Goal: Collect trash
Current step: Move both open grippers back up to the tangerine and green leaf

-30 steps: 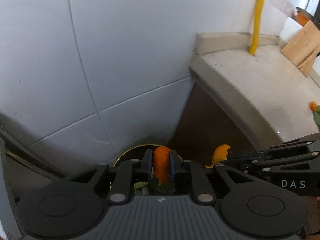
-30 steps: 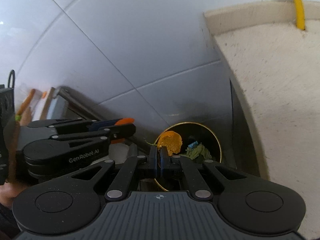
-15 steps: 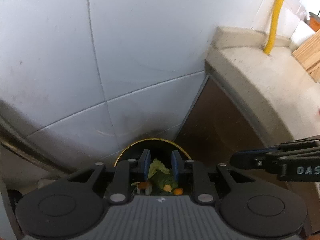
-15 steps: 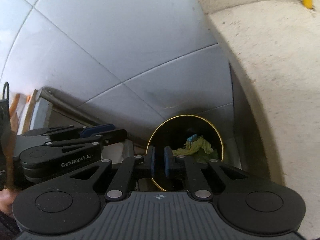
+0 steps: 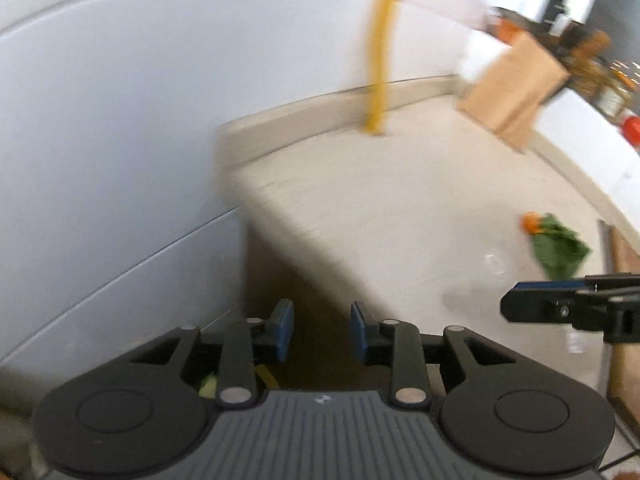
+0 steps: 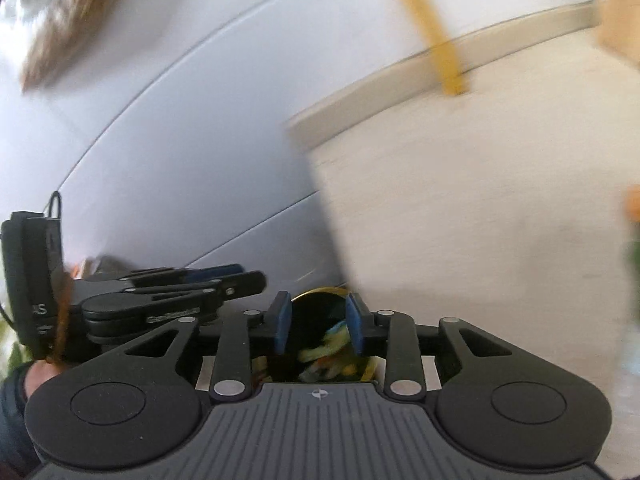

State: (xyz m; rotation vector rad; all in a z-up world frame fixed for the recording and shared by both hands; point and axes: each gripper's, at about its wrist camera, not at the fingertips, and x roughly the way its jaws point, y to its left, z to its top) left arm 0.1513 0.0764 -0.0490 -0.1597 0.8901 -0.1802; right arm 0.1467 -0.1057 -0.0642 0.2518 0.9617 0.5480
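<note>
- Both grippers had lifted away from the round black bin with the gold rim (image 6: 320,292); a second earlier each pinched a piece of orange peel above it, and neither peel was in any jaw now.
- Both views had swung toward the pale speckled stone countertop (image 5: 400,208), which filled far more of each picture than before. Judged from this, two pieces were deposited and the next pickup lay on that counter.
- Inside the bin, seen blurred between the right fingers, lay yellow-green and orange scraps; the dropped peels probably sat among them, though they could not be singled out.
- Remaining trash was visible on the counter: a dark green leaf scrap (image 5: 560,252) with a small orange peel fragment (image 5: 532,222) touching its upper end, well apart from both grippers.
- The left gripper (image 5: 322,332) had its blue pads moderately spread and opening, with nothing between them and nothing touched.
- The right gripper (image 6: 319,326) was likewise moderately spread and opening, empty, with the bin mouth showing through the gap.
</note>
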